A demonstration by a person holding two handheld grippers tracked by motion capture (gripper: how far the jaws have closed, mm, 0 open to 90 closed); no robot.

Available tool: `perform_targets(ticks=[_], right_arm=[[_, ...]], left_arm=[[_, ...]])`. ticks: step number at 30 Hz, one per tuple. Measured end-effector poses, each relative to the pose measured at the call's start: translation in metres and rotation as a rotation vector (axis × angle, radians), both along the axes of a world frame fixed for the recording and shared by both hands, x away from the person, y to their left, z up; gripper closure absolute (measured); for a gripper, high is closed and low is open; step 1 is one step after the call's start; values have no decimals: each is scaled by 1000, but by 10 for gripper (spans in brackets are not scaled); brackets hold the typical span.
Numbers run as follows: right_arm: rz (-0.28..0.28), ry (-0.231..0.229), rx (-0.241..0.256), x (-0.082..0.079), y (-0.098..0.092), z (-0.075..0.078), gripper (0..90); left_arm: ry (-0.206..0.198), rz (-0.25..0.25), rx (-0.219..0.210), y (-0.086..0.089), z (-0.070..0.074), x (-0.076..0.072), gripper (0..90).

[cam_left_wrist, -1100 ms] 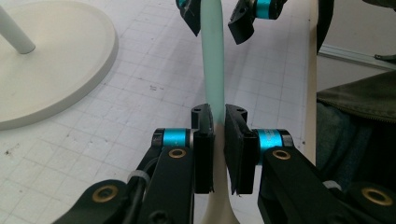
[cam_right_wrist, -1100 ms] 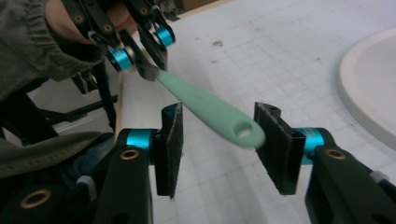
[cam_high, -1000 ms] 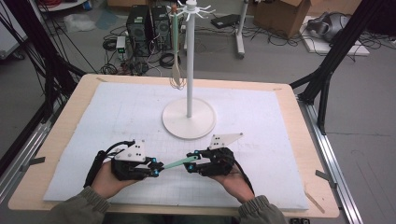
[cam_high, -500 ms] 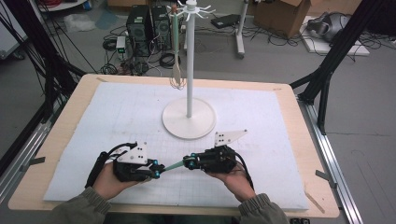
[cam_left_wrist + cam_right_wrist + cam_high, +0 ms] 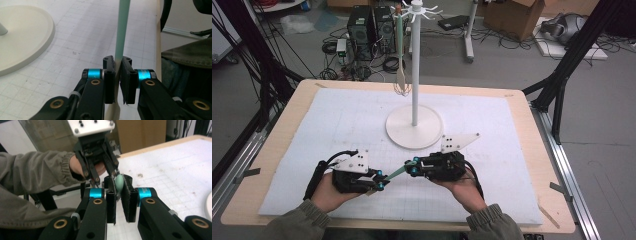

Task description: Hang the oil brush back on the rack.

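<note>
Low in the high view, just below the middle of the frame, a slim pale-green utensil handle spans the gap between both grippers above the white surface. Its stem is flat and narrow, turning cream toward one end in the left gripper view. The left gripper has its fingers closed on the stem; the right gripper pinches the rounded green tip. Behind them, the white stand carries a hanging whisk.
</note>
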State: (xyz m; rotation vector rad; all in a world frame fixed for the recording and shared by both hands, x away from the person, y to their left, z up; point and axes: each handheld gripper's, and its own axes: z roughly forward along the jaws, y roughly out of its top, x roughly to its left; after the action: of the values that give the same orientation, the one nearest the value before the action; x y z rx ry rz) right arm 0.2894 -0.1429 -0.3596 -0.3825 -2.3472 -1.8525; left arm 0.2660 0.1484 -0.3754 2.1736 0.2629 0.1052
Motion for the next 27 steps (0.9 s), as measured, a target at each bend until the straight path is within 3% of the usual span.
perform_targets(ticks=[2, 3, 6, 9, 15, 22, 25, 27], right_arm=[[-17, 5, 21, 2, -1, 0, 794], [-32, -6, 21, 2, -1, 0, 703], [-51, -10, 12, 0, 2, -1, 648], [-59, -8, 18, 0, 6, -4, 658], [-66, -5, 45, 2, 13, -6, 760], [-45, 38, 70, 6, 19, -7, 830], [-45, 1, 42, 2, 22, -2, 834], [-45, -8, 34, 1, 23, 1, 835]], left_arm=[[15, 1, -16, -1, 1, 1, 841], [14, 7, -26, -1, 1, 1, 842], [24, 27, -68, -2, 3, 4, 843], [17, 37, -72, -3, 5, 5, 843], [17, 52, -93, -4, 7, 5, 843], [17, 47, -93, -1, 6, 6, 834], [42, 57, -99, 1, 5, 8, 716], [40, 53, -92, 2, 5, 8, 706]])
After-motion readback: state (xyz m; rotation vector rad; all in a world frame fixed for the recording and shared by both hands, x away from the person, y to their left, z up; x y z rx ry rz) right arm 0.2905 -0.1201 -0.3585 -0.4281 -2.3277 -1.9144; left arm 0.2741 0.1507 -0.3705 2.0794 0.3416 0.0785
